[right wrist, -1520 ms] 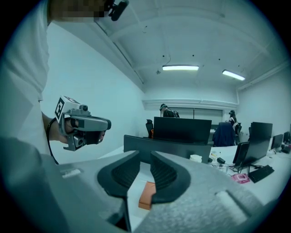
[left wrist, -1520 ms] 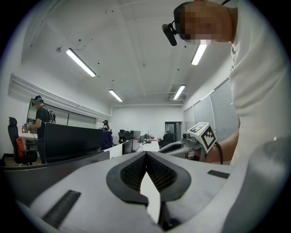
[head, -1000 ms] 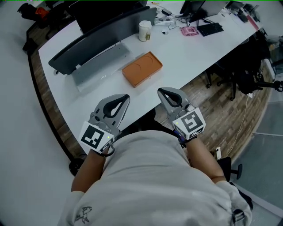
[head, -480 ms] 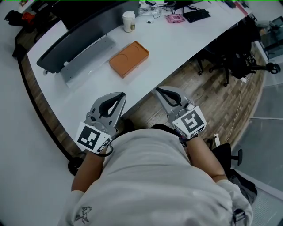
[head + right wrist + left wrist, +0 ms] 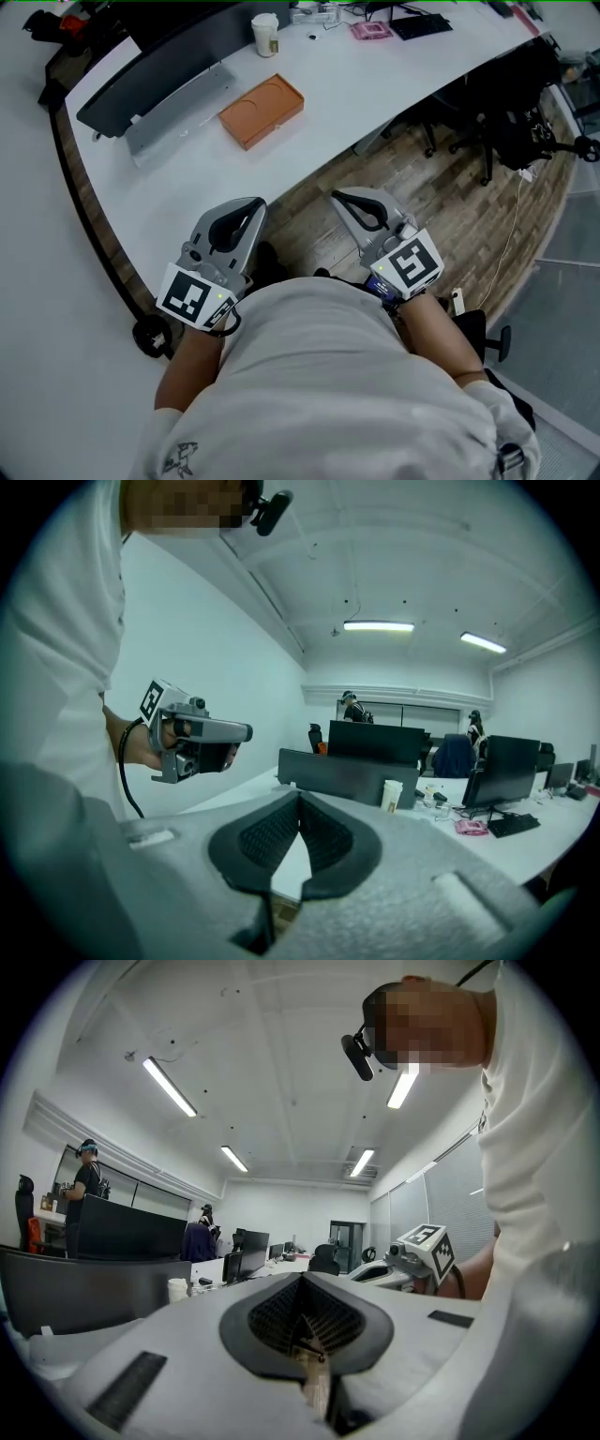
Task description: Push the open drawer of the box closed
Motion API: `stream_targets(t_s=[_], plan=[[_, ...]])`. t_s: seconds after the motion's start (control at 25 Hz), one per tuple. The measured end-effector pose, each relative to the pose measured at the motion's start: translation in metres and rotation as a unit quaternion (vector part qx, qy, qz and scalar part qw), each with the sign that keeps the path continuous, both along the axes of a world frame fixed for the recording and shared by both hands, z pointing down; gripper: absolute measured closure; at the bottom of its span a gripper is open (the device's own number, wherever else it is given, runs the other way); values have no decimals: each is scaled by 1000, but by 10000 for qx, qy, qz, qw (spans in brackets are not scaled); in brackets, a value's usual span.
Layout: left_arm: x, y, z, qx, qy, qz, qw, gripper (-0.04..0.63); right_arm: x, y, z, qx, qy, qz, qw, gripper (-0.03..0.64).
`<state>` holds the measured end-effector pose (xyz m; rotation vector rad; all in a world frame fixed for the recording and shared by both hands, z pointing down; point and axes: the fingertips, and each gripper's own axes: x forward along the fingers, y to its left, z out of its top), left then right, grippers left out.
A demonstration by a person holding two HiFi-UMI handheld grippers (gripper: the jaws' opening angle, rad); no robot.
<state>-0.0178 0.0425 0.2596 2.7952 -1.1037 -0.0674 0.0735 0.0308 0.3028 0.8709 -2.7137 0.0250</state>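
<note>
A flat orange box (image 5: 262, 111) with two round dents in its lid lies on the white table (image 5: 375, 84), far in front of me; from here I cannot tell whether its drawer stands out. Both grippers are held close to my body, over the wooden floor and short of the table's edge. My left gripper (image 5: 251, 204) is shut and empty, its jaws meeting at the tip (image 5: 302, 1279). The jaws of my right gripper (image 5: 342, 195) also meet at the tip (image 5: 300, 794), with nothing between them. Each gripper view shows the other gripper beside it.
A dark grey screen (image 5: 141, 75) and a grey metal plate (image 5: 178, 103) lie behind the box. A paper cup (image 5: 264, 34), a pink item (image 5: 367, 30) and a keyboard (image 5: 427, 23) sit at the table's far side. Black office chairs (image 5: 511, 131) stand on the right.
I have drawn back from the table with both grippers. They were over the table's near edge and are now over the floor; the box sits farther away, up and to the left.
</note>
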Motion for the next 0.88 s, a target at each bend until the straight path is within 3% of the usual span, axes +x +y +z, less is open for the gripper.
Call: stream_targets(t_s=[0.4,0.88], plan=[[59,81,-11,67,-80,-548,9984,597,74,75,-13,123,-176,-364,9991,614],[95,161,-3,34,2,-857,9963,597,100,161,-23,15,-471,-743,9961,614]])
